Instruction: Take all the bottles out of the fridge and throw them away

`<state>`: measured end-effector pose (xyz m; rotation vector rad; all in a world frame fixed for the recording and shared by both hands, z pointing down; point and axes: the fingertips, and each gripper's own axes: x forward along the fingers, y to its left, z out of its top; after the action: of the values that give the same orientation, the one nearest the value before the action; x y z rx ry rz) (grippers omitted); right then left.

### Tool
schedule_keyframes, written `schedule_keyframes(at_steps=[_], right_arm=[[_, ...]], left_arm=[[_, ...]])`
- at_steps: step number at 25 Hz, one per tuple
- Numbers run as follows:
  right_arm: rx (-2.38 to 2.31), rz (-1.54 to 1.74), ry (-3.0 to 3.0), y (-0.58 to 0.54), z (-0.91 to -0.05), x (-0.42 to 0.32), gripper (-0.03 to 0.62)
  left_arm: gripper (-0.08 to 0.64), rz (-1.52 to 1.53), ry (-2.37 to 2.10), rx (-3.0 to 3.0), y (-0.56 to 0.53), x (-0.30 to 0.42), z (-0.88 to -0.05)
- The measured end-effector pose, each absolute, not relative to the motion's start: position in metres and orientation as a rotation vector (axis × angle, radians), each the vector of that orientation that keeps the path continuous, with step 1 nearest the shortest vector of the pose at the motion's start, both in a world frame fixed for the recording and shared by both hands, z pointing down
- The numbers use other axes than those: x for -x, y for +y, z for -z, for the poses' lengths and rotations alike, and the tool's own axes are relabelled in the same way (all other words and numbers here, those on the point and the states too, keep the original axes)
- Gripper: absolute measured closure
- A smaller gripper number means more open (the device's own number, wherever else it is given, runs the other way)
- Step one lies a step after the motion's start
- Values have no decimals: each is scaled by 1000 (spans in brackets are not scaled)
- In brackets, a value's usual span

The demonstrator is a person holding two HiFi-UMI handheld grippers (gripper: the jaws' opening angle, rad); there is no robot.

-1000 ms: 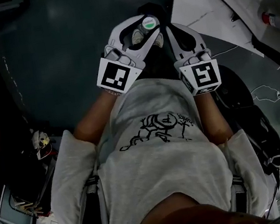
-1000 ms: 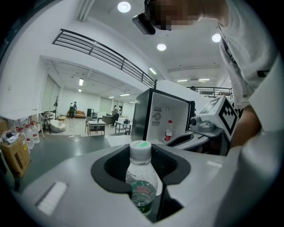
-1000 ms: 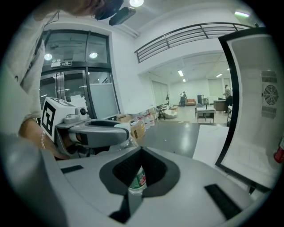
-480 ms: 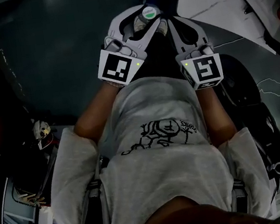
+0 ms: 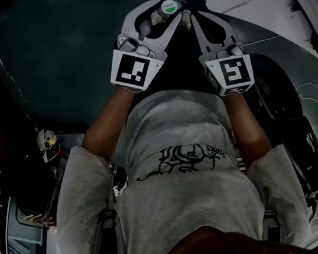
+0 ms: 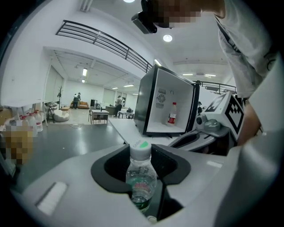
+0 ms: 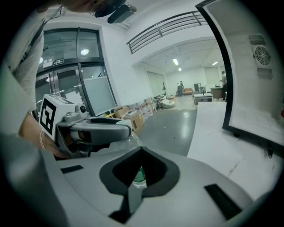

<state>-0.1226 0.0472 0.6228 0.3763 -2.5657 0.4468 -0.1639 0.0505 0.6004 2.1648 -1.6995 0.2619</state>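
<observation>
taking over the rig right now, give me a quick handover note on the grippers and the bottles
Left gripper: shut on a clear water bottle with a white cap, held upright.
Right gripper: shut with nothing in it, close beside the left one.
Fridge: on the white table, door open; one red-labelled bottle stands inside.
Done: one bottle is out of the fridge, not yet thrown away.
Left: bin the held bottle (no bin shows in any view), then fetch the red-labelled one. Part of the fridge's inside is hidden, so check it for more.
</observation>
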Motion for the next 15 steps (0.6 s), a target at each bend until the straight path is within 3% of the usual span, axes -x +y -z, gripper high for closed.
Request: schedule_keyframes(at_steps=[15], right_arm=[[-450, -552, -2490, 55, -715, 117, 583]], left_arm=[[410, -287, -1701, -2126, 49, 168, -673]])
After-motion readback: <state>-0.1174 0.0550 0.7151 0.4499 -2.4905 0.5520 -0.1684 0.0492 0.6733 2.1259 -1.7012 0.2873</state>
